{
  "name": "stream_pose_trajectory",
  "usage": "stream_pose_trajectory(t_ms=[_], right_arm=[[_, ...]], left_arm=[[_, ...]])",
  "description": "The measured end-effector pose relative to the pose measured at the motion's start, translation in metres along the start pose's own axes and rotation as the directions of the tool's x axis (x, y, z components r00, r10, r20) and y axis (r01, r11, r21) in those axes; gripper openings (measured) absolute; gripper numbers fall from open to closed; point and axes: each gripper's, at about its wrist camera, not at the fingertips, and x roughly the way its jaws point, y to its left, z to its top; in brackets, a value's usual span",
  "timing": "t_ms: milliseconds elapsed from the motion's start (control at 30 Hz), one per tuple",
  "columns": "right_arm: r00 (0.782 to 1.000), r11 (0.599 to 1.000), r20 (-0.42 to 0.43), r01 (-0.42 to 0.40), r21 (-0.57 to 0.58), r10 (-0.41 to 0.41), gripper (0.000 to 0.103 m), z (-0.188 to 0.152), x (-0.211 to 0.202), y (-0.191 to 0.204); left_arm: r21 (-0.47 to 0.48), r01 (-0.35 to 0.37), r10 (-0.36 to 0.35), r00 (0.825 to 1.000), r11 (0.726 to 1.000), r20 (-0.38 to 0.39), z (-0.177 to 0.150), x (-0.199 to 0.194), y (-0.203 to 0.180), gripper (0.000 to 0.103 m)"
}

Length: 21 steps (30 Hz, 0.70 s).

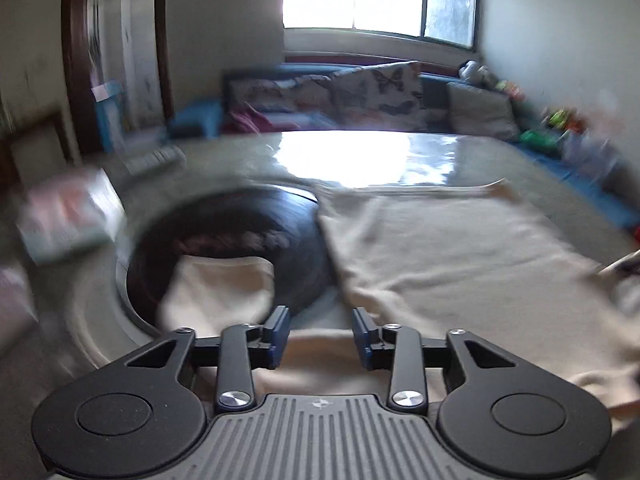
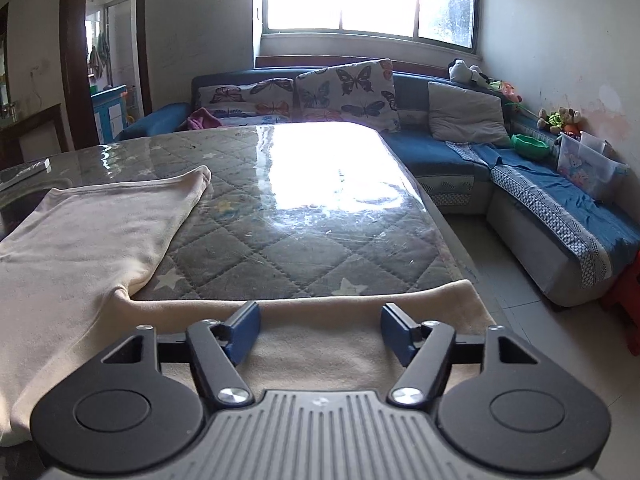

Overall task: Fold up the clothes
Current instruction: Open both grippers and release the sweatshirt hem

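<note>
A cream long-sleeved top [image 2: 80,248] lies spread flat on the table [image 2: 300,220], which has a grey quilted cover under clear plastic. One sleeve [image 2: 360,300] runs along the near edge toward the right. My right gripper [image 2: 320,312] hovers over that sleeve, jaws wide open and holding nothing. In the blurred left wrist view the top's body [image 1: 440,248] lies to the right, and the other sleeve [image 1: 224,292] rests over a dark round object [image 1: 240,232]. My left gripper [image 1: 321,320] is open just above the cloth's near edge, with nothing pinched.
A blue corner sofa [image 2: 448,160] with butterfly cushions [image 2: 348,92] stands behind and to the right of the table. A tiled floor [image 2: 520,304] and a red stool [image 2: 628,300] lie at right. A blurred box [image 1: 68,216] sits at the table's left.
</note>
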Motion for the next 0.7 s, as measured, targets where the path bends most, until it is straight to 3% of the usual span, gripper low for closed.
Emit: stream_pose_trajectory(t_ms=[33, 67, 167, 300, 400, 700], right_arm=[[1.000, 1.000, -0.001, 0.002, 0.002, -0.002, 0.073, 0.000, 0.000, 0.000], [1.000, 1.000, -0.003, 0.002, 0.004, -0.002, 0.073, 0.000, 0.000, -0.001], [1.000, 1.000, -0.006, 0.000, 0.004, 0.000, 0.076, 0.000, 0.001, -0.001], [1.000, 1.000, -0.007, 0.002, 0.001, -0.002, 0.077, 0.000, 0.001, 0.000], [1.000, 1.000, -0.011, 0.003, 0.008, -0.002, 0.081, 0.000, 0.002, -0.002], [0.999, 1.000, -0.026, 0.019, 0.017, -0.019, 0.096, 0.000, 0.006, -0.003]], left_arm=[[-0.043, 0.079, -0.079, 0.997, 0.996, 0.007, -0.001, -0.006, 0.003, 0.039], [-0.029, 0.083, -0.082, 0.996, 0.996, 0.028, -0.002, -0.009, -0.001, 0.039], [0.022, 0.022, -0.022, 0.999, 1.000, 0.037, -0.006, -0.003, -0.008, 0.038], [-0.072, -0.016, 0.016, 1.000, 0.997, 0.001, -0.013, 0.010, 0.007, 0.038], [-0.079, -0.061, 0.062, 0.998, 0.995, 0.004, -0.021, 0.011, 0.015, 0.038], [-0.090, -0.223, 0.229, 0.972, 0.971, 0.060, -0.035, 0.000, 0.025, 0.041]])
